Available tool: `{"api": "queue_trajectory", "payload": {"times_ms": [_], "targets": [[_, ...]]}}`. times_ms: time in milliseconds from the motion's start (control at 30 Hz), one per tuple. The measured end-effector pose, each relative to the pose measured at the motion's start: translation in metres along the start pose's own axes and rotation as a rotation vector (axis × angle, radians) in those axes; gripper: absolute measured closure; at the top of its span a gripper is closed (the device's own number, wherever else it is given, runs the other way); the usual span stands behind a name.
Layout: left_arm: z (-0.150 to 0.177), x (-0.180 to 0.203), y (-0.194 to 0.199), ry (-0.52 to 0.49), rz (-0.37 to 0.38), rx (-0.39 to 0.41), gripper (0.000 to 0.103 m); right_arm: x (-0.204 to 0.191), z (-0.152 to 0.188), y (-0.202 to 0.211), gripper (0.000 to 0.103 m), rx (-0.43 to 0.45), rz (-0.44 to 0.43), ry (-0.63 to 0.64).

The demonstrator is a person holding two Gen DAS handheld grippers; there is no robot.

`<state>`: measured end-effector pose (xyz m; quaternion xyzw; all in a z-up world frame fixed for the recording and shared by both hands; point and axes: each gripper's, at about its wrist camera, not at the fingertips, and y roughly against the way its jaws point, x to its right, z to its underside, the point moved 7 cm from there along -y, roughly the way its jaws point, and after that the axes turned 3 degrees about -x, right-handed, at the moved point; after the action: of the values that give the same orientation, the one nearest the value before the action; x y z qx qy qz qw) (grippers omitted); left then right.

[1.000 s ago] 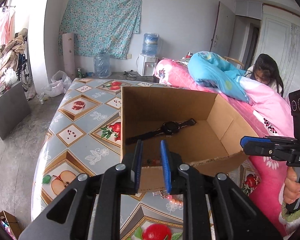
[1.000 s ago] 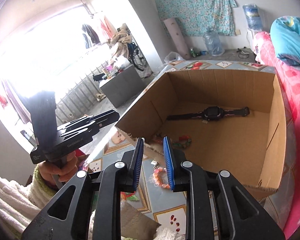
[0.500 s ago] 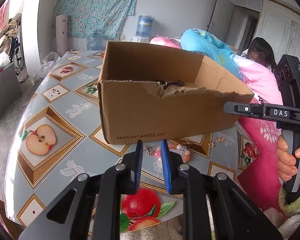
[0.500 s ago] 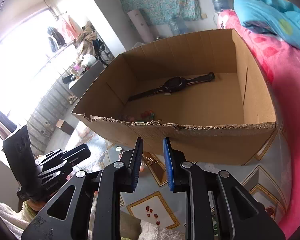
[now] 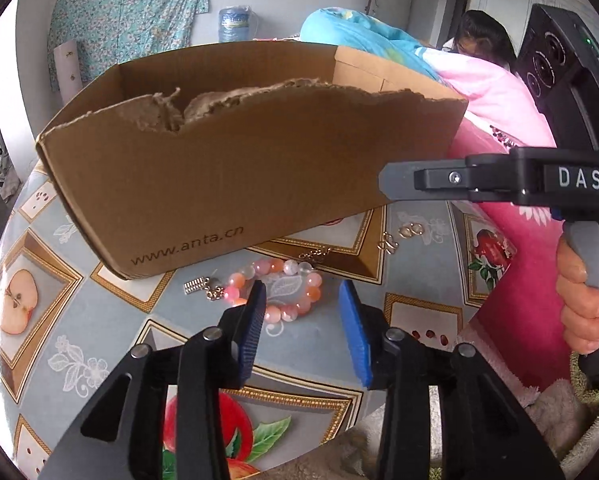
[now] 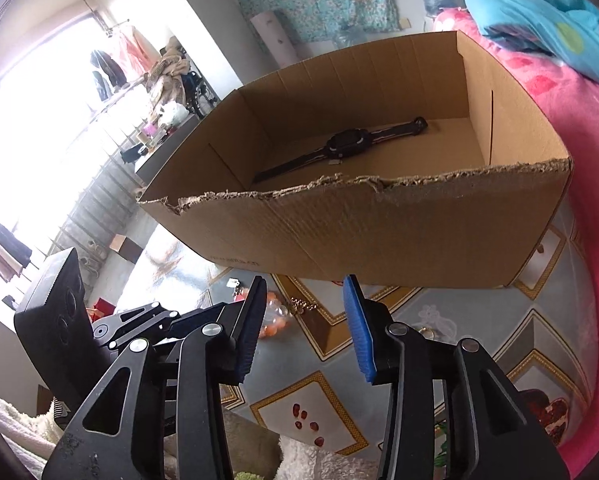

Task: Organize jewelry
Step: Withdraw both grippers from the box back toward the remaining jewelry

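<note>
Beneath me the desk (image 5: 79,320) wears a grey cloth printed with apples and pomegranate seeds. To my right lies a pink quilt (image 5: 495,96) with a blue quilt (image 6: 539,12) heaped on it. On the far wall I see a flowered cloth (image 5: 131,12), a water bottle (image 5: 235,24) beside it.

Watch (image 6: 341,146) in box (image 6: 379,232); bracelet (image 5: 275,292) on table (image 5: 99,320) before box.

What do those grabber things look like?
Each gripper, left and right, has black angular arms with silver bolts and blue ribbed pads. From the side, the right one shows white "DAS" lettering and a dark pistol handle. Fluffy pale sleeves peek in below.
</note>
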<state>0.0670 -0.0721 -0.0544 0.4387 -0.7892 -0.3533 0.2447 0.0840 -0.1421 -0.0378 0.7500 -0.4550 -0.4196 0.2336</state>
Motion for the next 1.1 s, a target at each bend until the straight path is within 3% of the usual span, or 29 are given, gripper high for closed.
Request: {"api": "queue_trajectory", "payload": {"times_ms": [167,233,267,300,500,633,767,933,1100], "targets": [[-0.001,0.006,-0.018,-0.076,-0.098,-0.027,0.065,0.01,0.019,-0.003,0.062,-0.036,0.003,-0.042],[-0.001,0.004,-0.023,-0.08,-0.115,-0.036,0.075,0.014,0.024,-0.004,0.061,-0.056,-0.004,-0.051],[-0.001,0.004,-0.024,-0.078,-0.113,-0.039,0.089,0.016,0.026,-0.005,0.061,-0.058,-0.007,-0.059],[-0.002,0.002,-0.024,-0.068,-0.108,-0.041,0.093,0.017,0.027,-0.004,0.061,-0.058,-0.008,-0.065],[-0.021,-0.015,0.016,0.027,-0.031,0.067,0.094,0.021,0.027,0.0,0.061,-0.051,-0.016,-0.07],[-0.028,-0.037,0.05,0.142,0.032,0.138,0.094,0.02,0.029,-0.004,0.06,-0.064,-0.026,-0.063],[-0.018,-0.069,0.069,0.291,0.098,0.159,0.094,0.013,0.033,-0.012,0.058,-0.091,-0.043,-0.06],[0.013,-0.107,0.057,0.447,0.041,0.09,0.093,0.004,0.035,-0.019,0.055,-0.127,-0.041,-0.036],[0.029,-0.123,0.055,0.488,-0.021,0.077,0.088,-0.001,0.034,-0.016,0.037,-0.122,0.067,0.034]]}}
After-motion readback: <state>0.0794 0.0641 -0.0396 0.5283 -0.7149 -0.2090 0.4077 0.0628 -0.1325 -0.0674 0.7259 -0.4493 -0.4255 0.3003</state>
